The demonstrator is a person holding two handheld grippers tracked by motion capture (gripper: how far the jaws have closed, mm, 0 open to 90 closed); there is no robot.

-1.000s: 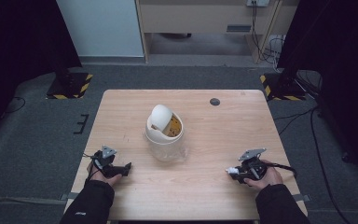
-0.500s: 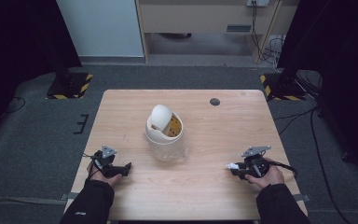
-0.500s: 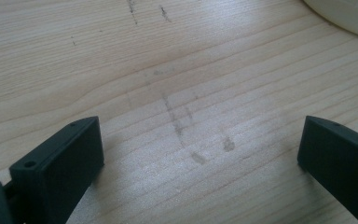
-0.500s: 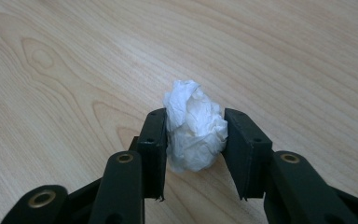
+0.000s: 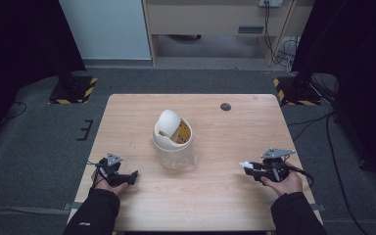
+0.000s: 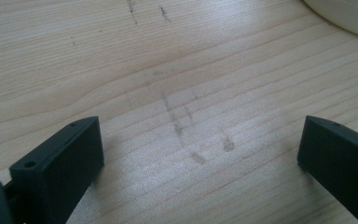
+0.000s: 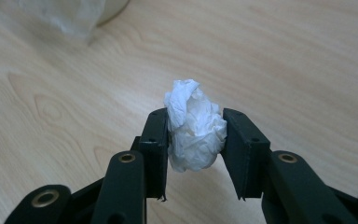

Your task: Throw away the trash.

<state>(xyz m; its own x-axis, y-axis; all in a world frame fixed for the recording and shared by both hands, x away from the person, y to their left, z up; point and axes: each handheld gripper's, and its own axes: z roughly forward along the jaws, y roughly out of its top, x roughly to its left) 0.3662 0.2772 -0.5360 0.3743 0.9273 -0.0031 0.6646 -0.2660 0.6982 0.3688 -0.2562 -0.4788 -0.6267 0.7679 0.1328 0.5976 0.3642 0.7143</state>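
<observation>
1. The right hand-held gripper (image 5: 248,168) pinches a crumpled white tissue (image 7: 194,125); its jaws have just been closing on the wad, which sits squeezed between both pads and bulges out above them.
2. In the high view the tissue (image 5: 245,165) shows as a small white spot at the tip of that gripper, near the worktop's right edge and towards its near edge, held just above the wood.
3. The left hand-held gripper (image 5: 132,176) rests near the near left corner of the worktop (image 5: 215,205); its jaws stand spread wide with nothing between them, and bare wood with a few faint grey scuffs lies between them in the left gripper view (image 6: 200,149).
4. A white bin (image 5: 172,142) stands around the middle of the worktop, well apart from both grippers. Its rounded swing lid (image 5: 168,121) is tilted, showing yellowish contents inside; a clear liner hangs around its base.
5. No brand, label or readable writing can be made out on the bin, the tissue or the grippers; anything printed on the yellowish contents is too small to tell.
6. A small dark round disc (image 5: 225,106) sits near the far edge, right of centre.
7. A striped yellow-and-black stand base (image 5: 73,90) sits on the floor beyond the far left corner.
</observation>
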